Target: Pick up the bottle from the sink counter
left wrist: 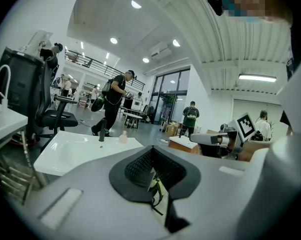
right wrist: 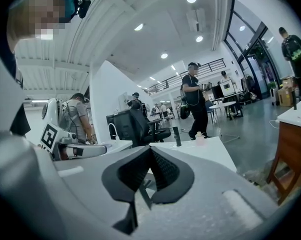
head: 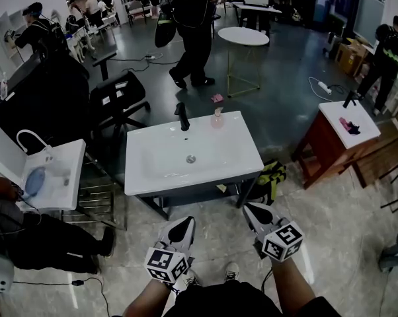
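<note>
Two grippers, item one: how do they stand? asks the clerk.

The checker answers: left gripper point(head: 184, 224), jaws pressed together, nothing between them. Right gripper point(head: 250, 211), the same, pads meeting and empty. Both hover side by side over the floor, near the front edge of the sink counter point(head: 238, 167) and not touching it.

Item two, the bottle? asks the clerk.

The checker answers: one small pinkish bottle point(head: 217, 118), upright at the counter's back edge, just right of the black faucet point(head: 182, 117), well apart from both grippers. One drain point(head: 191, 158) mid-basin.

Other stock? asks the clerk.

The checker answers: one second white basin point(head: 53, 177) at the left. One round white table point(head: 243, 36) beyond the counter. One wooden side table point(head: 331, 144) at the right, white-topped, with a pink object point(head: 348, 125) on it. One black office chair point(head: 116, 98) by the counter's back left corner.
</note>
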`<state>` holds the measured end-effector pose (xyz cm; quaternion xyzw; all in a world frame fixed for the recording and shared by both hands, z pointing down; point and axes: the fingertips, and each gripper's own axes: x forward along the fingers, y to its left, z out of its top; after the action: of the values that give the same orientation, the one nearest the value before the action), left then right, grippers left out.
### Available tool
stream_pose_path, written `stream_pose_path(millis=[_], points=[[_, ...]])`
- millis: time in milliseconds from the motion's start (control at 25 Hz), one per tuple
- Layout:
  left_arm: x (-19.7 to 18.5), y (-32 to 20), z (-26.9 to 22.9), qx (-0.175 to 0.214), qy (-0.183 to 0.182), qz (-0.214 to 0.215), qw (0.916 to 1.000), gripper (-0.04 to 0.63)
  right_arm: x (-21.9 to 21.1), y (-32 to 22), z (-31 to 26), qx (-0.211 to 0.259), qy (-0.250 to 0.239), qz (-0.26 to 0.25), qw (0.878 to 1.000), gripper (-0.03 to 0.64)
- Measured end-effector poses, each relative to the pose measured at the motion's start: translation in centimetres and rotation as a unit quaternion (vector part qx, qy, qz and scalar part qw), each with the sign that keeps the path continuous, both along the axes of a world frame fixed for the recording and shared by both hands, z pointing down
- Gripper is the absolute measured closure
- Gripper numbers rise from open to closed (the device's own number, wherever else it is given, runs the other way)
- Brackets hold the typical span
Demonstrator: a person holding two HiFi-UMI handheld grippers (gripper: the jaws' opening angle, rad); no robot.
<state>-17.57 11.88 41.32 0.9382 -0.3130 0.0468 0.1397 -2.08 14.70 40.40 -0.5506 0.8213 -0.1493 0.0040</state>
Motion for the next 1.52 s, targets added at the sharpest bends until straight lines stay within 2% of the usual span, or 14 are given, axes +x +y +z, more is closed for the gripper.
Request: stream_pose_path(millis=[640, 1120, 1520], points=[[4.2, 1.2, 1.1, -0.008, -0.008, -0.022, 0.9997, 0.592, 3.8, 0.2, 0.7, 0.0, -0.004, -0.032, 0.999, 0.617], [7.5, 1.7, 0.7, 0.0, -0.021, -0.045, 0.9988, 0.592, 7.4, 0.1, 1.2, 0.001, -0.015, -0.052, 0.999, 0.617], [8.1, 1.4, 0.3, 0.002, -0.028, -0.059, 0.9979, 0.592, 8.3, -0.5, 1.3, 0.003, -0.023, -0.059, 0.998, 0.617]])
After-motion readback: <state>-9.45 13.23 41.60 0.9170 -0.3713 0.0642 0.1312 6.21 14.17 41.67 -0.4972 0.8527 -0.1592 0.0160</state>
